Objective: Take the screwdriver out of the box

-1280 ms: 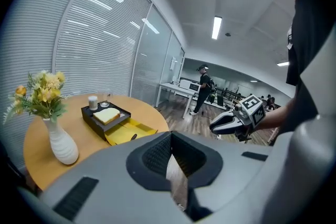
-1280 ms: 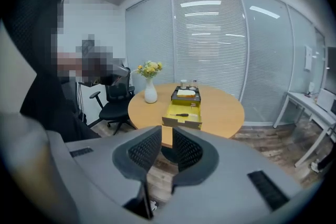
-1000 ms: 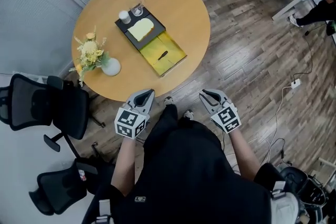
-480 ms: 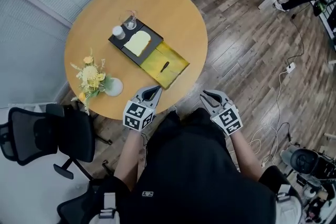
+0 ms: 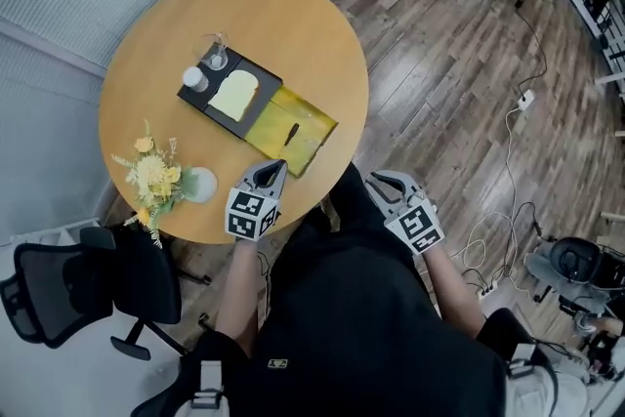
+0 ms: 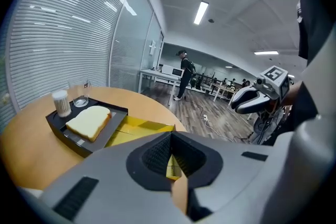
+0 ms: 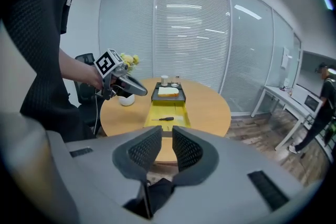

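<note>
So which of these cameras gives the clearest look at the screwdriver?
The right gripper view: the screwdriver lies whole and side-on in the yellow box. The head view shows it only as a small dark sliver from above. In the left gripper view it is hidden; only part of the box shows.

Round wooden tabletop on plank floor, seen from above: black tray near centre w/ yellow box touching its side & reaching almost to the near edge; white vase of yellow flowers stands apart at left, close to the rim
</note>
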Available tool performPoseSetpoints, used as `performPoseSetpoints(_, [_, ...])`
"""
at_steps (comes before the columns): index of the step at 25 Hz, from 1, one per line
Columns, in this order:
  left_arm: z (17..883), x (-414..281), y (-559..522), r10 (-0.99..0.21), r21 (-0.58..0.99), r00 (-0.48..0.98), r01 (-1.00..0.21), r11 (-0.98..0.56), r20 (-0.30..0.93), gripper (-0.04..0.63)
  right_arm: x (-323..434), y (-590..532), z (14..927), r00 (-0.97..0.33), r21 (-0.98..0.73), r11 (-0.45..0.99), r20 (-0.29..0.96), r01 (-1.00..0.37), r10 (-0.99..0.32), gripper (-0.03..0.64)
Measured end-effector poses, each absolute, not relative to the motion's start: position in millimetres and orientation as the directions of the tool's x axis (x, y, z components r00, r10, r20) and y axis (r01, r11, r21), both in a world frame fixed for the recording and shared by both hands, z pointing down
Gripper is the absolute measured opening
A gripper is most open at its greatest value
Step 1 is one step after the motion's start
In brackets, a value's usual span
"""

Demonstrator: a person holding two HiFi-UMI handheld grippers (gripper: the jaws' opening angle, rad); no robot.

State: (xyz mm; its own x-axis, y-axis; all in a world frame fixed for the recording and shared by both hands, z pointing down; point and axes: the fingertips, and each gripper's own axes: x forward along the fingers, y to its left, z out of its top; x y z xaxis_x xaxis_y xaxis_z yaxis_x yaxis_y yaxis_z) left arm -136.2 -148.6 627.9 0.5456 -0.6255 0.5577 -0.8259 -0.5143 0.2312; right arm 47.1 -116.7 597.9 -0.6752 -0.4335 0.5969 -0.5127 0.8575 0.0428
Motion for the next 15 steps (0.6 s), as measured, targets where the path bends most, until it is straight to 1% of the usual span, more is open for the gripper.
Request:
performPoseSetpoints(5, [640.0, -141.2, -163.1, -0.629, 0.204, 0.510, -0.845, -0.494, 0.587, 0.006, 43.7, -129.1, 597.5, -0.683, 0.030, 0.861, 0.594, -0.508, -0.424, 0.057])
performPoseSetpoints(12, [658.5, -135.0, -190.3, -0.604, 0.269, 0.530, -0.839, -0.472, 0.594, 0.008, 35.7, -155.8, 597.2, -0.697, 0.014, 0.865, 0.585, -0.502, -0.414, 0.057])
performPoseSetpoints(15, [672.0, -136.9, -199.7, -0.586, 0.253, 0.517, -0.843, -0.474, 0.624, 0.008, 28.7, -161.7, 601.3, -0.704, 0.006, 0.873, 0.588, -0.488, -0.398, 0.057])
